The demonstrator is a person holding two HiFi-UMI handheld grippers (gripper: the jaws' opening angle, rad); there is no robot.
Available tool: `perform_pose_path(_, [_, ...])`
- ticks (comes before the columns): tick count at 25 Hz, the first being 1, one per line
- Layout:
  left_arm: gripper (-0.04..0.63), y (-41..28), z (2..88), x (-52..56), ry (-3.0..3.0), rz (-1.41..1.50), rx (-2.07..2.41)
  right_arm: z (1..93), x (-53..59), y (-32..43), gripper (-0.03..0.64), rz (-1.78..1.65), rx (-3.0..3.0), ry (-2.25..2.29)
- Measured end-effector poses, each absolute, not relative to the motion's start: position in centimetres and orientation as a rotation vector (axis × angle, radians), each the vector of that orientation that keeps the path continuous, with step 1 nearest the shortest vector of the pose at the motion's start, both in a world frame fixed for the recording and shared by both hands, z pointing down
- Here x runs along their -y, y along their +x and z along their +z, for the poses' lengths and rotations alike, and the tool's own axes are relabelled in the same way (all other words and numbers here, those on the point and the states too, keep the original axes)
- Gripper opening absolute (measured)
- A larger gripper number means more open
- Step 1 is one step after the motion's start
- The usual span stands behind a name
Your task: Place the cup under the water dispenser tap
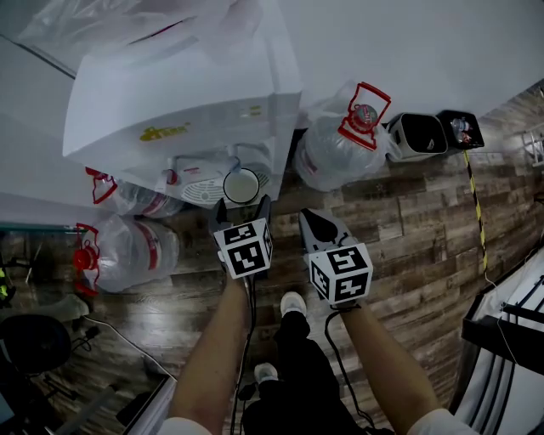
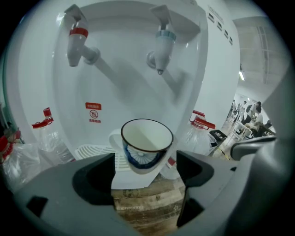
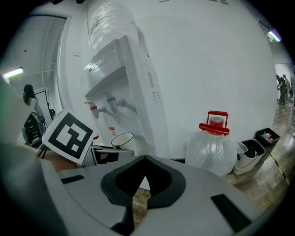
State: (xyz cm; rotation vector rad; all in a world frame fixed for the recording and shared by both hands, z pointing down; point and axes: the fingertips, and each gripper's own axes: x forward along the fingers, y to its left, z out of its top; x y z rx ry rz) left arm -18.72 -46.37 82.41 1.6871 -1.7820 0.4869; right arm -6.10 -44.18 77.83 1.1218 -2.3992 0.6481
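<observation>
Cup (image 2: 146,138): white, dark rim, blue pattern on the lower wall, handle to the view's left, empty, rim tipped towards the camera. It is located in the recess of the water dispenser (image 1: 195,93), below and slightly left of the blue tap (image 2: 162,44) and right of the red tap (image 2: 77,41). It is beside the slotted drip tray (image 2: 94,151); whether its base touches the tray cannot be told. Left gripper (image 2: 145,159): jaws spread to the cup's width and closed against its two sides, grasping it. Right gripper (image 3: 144,160): jaws clenched tip to tip with nothing between them, held just right of the left gripper and back from the dispenser. Water dispenser: white, standing against a white wall, with a plastic-wrapped bottle (image 1: 127,25) on top. Large water bottle (image 1: 340,144): clear, red cap and handle, on the floor touching the dispenser's right side. Two further bottles (image 1: 127,248) (image 1: 127,197): same kind, lying on the floor to the dispenser's left. White bin (image 1: 416,134) and black bin (image 1: 460,127): side by side along the wall, right of the first bottle. Floor (image 1: 408,255): wood-pattern planks. Shoes (image 1: 292,303): white, below the grippers in the head view.
</observation>
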Motion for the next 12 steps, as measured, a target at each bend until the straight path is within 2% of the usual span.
perform_pose_path(12, [0.442, -18.7, 71.6, 35.5, 1.799, 0.478, 1.726, 67.4, 35.6, -5.9, 0.020, 0.587, 2.429, 1.198])
